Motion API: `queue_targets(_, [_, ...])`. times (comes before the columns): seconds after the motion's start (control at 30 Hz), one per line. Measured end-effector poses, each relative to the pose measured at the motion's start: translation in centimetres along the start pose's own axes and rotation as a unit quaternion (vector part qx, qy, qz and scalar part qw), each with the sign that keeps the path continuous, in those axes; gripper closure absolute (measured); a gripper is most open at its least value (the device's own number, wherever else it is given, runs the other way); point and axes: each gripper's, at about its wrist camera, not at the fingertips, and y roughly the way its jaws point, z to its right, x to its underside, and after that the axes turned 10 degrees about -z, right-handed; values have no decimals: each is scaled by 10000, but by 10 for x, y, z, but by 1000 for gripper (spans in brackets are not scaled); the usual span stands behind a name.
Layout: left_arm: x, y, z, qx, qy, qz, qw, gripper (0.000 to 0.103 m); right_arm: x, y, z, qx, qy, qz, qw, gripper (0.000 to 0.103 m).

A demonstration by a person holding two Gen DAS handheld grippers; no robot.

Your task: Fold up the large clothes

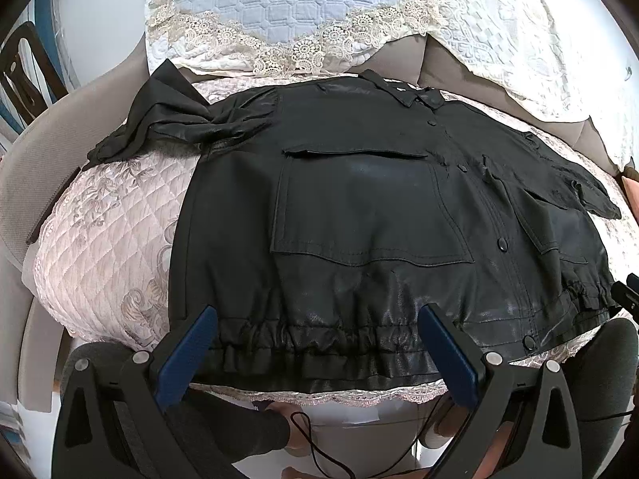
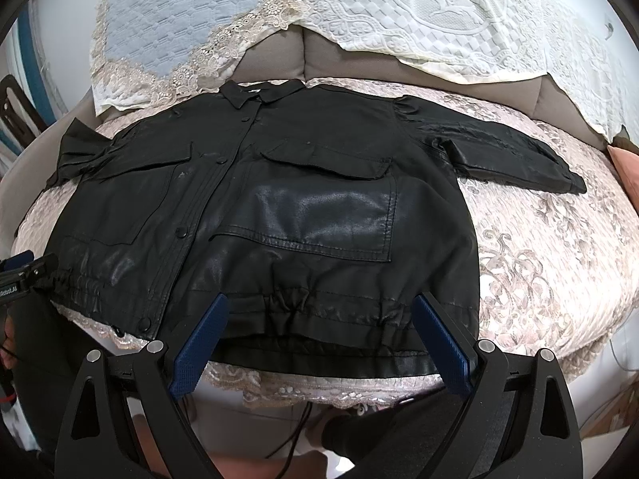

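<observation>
Here the black jacket lies flat, front up, on the quilted cushion, its gathered hem nearest both grippers. The left gripper and right gripper hang spread wide over that hem, grasping nothing.

Black leather-look jacket spread flat, front up, buttoned, sleeves out.

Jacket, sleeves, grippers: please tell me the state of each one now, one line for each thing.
Black jacket: spread flat, front up, snaps closed, not yet folded.
Left sleeve: bunched up beside the shoulder.
Right sleeve: stretched out sideways, flat.
Pocket flap: closed.
Gathered hem: lying at the near cushion edge.
Left gripper: open, over the hem.
Right gripper: open, over the hem.
Pink quilted cushion: under the jacket.
</observation>
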Motion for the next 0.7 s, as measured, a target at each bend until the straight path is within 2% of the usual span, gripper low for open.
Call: queue_targets(0.7, [1,1,-1,-7,11,-12,10000,1,-3,-1,-4,4,4,34,10000,9])
